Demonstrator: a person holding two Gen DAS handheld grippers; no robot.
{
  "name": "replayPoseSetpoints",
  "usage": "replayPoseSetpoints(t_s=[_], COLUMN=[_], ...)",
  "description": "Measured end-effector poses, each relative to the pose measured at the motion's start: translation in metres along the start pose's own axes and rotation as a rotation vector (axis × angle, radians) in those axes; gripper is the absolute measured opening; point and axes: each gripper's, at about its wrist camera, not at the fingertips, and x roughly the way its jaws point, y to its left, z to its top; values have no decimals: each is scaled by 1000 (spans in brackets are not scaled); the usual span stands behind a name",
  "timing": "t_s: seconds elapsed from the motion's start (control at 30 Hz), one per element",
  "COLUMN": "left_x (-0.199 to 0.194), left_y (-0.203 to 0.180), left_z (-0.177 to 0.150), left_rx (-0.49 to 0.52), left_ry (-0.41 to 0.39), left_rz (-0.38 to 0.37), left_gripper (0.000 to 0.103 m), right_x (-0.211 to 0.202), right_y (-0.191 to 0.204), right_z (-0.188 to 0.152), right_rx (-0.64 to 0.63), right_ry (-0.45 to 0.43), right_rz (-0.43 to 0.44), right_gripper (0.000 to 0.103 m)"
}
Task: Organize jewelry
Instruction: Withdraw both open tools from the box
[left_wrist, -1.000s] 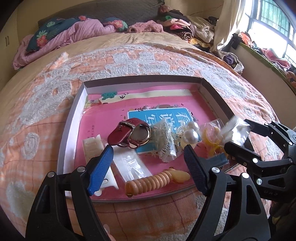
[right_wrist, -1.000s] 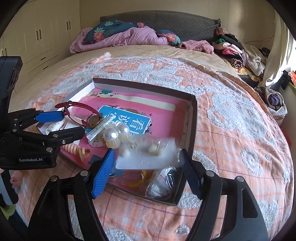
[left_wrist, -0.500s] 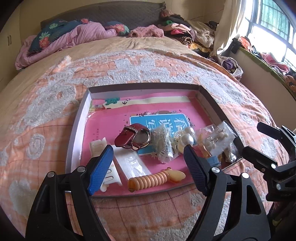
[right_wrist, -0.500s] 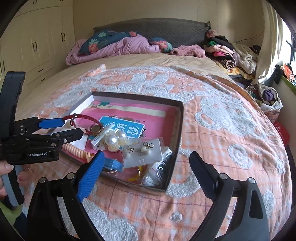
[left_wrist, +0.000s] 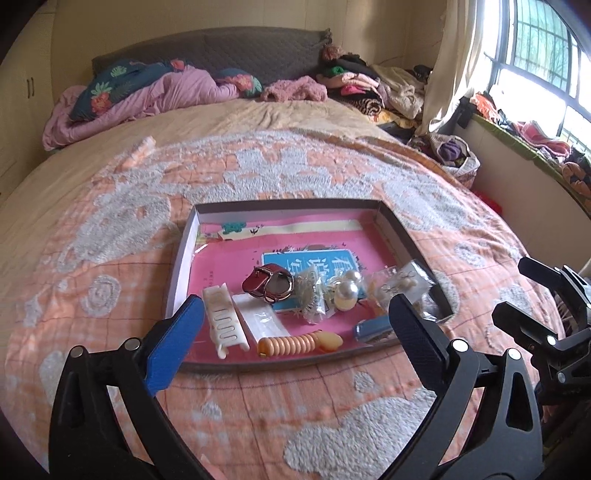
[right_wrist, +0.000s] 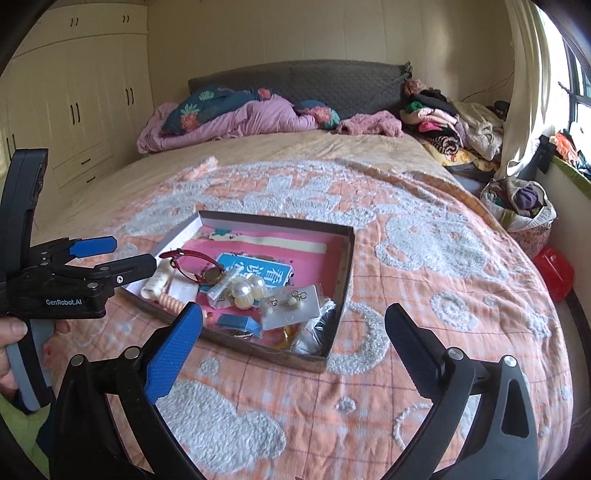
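A shallow box (left_wrist: 188, 236) (right_wrist: 347, 258) with a pink lining lies on the bed. In it are a red-strap watch (left_wrist: 267, 282) (right_wrist: 194, 260), large pearl earrings (left_wrist: 345, 290) (right_wrist: 245, 290), an earring card in a clear bag (left_wrist: 400, 282) (right_wrist: 291, 308), a white hair clip (left_wrist: 223, 319), an orange spiral hair tie (left_wrist: 291, 343) and a blue item (left_wrist: 373, 328) (right_wrist: 236, 321). My left gripper (left_wrist: 295, 336) (right_wrist: 110, 256) is open and empty, held back from the box's near edge. My right gripper (right_wrist: 295, 341) (left_wrist: 517, 291) is open and empty, back from the box's right corner.
The box sits on an orange and white bedspread (left_wrist: 295, 406). Pink bedding and pillows (left_wrist: 147, 96) lie at the head of the bed. Piled clothes (right_wrist: 443, 122) and a basket (right_wrist: 524, 206) are at the right by the window. Wardrobes (right_wrist: 74, 110) stand at the left.
My right gripper let go of the earring card, which now lies in the box, and opened wide. Both grippers have pulled back and up from the box.
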Motion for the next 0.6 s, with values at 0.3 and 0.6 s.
replayPoseSetpoints(t_s=[0.3, 0.6], left_x=[-40, -59], left_y=[-9, -17], left_z=[-20, -62], left_rx=[5, -32], left_ry=[-52, -42], left_rz=[23, 21], left_gripper=[93, 93], right_x=[-41, -64], right_y=[5, 8], right_z=[-13, -44], right_rx=[4, 55], right_ry=[-55, -47], right_rz=[9, 35], right_gripper=[98, 98])
